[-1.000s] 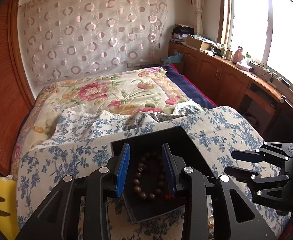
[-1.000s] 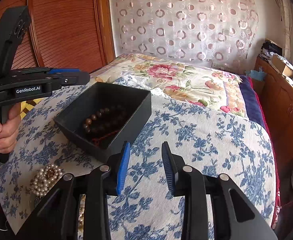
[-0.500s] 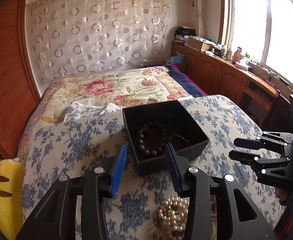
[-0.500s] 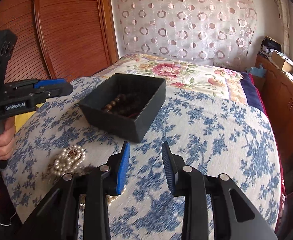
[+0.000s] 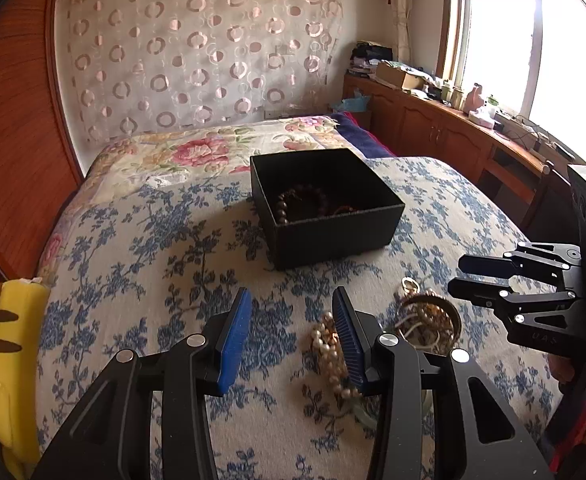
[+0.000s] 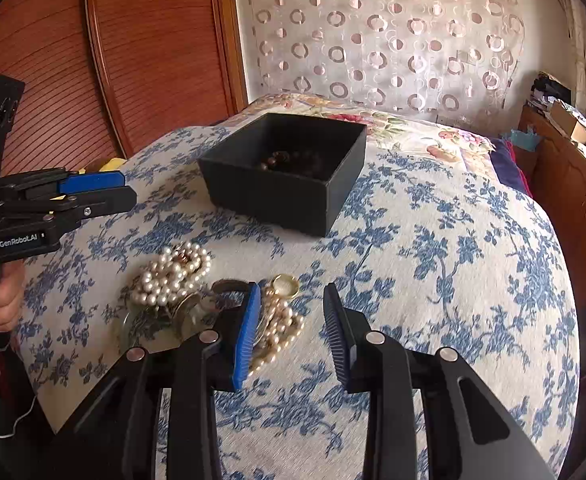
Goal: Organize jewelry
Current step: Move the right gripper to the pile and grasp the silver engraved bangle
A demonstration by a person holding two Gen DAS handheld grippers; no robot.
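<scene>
A black open box (image 5: 333, 236) (image 6: 269, 196) stands on the blue-flowered cloth, with a brown bead bracelet (image 5: 293, 204) (image 6: 293, 160) inside it. In front of the box lies a bunch of white pearls (image 6: 169, 276) (image 5: 327, 344) beside a cream bead strand with a gold pendant (image 6: 281, 320) (image 5: 429, 316). My left gripper (image 5: 291, 300) (image 6: 129, 191) hovers open and empty, left of the pearls. My right gripper (image 6: 291, 292) (image 5: 457, 272) hangs over the cream strand. Its jaws are opening, with nothing pressed between the pads.
Clear and metal bangles (image 6: 189, 316) lie under the pearls. A yellow plush toy (image 5: 1, 360) sits at the cloth's left edge. Behind the box is a flowered quilt (image 5: 213, 152). Wooden cabinets (image 5: 433, 128) line the right wall. A hand (image 6: 1, 296) grips the left tool.
Both grippers drew back from the box, which now sits farther off. The pearls and cream strand came into view near the fingers. The left jaws spread a little wider.
</scene>
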